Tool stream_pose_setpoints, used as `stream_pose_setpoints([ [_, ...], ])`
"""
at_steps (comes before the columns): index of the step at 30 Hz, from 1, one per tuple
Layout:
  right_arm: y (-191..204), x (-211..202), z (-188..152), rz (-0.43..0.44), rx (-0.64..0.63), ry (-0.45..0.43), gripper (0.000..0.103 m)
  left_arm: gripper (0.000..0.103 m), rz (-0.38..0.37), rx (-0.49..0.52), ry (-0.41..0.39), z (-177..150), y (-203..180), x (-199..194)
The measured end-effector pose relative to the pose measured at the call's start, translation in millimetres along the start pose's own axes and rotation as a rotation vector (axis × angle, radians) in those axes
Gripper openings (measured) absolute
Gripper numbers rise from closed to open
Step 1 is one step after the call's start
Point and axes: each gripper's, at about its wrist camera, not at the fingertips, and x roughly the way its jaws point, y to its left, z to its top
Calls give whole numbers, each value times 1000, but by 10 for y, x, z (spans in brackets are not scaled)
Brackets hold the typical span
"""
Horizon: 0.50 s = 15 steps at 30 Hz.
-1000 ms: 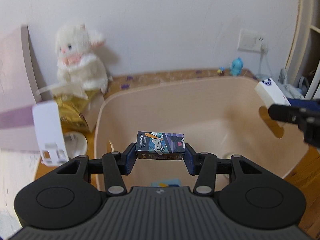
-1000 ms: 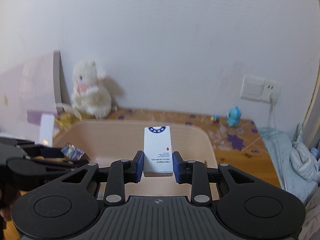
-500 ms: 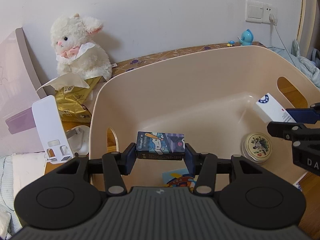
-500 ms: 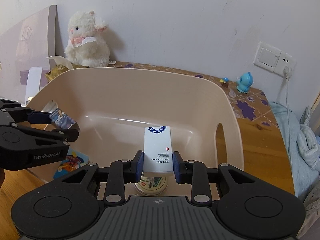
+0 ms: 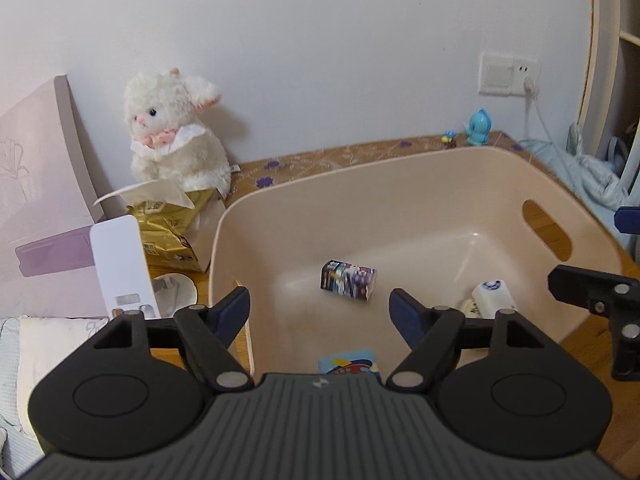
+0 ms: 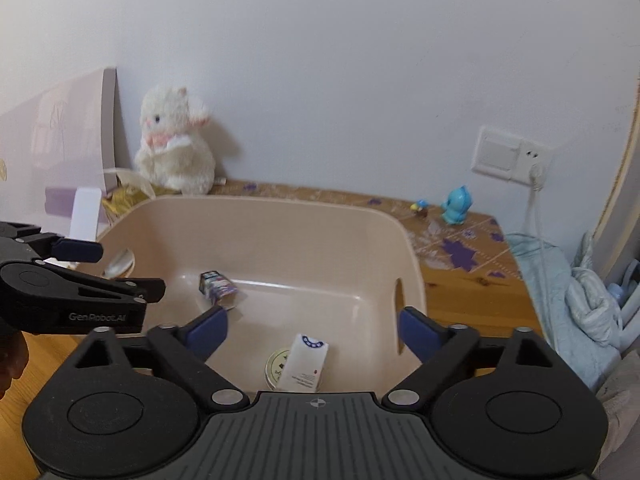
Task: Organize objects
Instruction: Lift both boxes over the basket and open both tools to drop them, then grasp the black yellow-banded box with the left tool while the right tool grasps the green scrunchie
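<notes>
Standing at the far left against the wall is a pink board (image 5: 36, 200), and beside it a white phone stand (image 5: 120, 264) and a gold tissue pack (image 5: 172, 232), with a white plush rabbit (image 5: 172, 136) sitting behind them on the worktop (image 6: 460, 280). The left tool (image 5: 320, 312) hangs over the near edge of the beige basket (image 5: 400, 200) with its two fingers wide apart and nothing between them. In the basket, the small colourful box (image 5: 348, 280) lies on its side near the middle of the floor, and a blue card (image 5: 348, 362) shows just at the near wall. More to the right, the white box (image 6: 306, 362) leans tilted on a round tin (image 6: 278, 366) at the near right corner. The right tool (image 6: 314, 330) is above this corner, its fingers also spread apart and holding nothing. Farther right, a blue figure (image 6: 456, 205) stands near the wall socket (image 6: 512, 154), and light blue cloth (image 6: 560, 288) lies at the edge.
</notes>
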Motion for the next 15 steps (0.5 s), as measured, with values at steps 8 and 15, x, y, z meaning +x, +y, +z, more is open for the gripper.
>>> stream_pose_setpoints([
  [8,-120,-370,-164,-8,35,-27,103,80,-2,5,-33,-123,82,-369],
  [15,-177,-584,-366,-19,60,-21,103,81,3,22,-44,-305,174,-643],
])
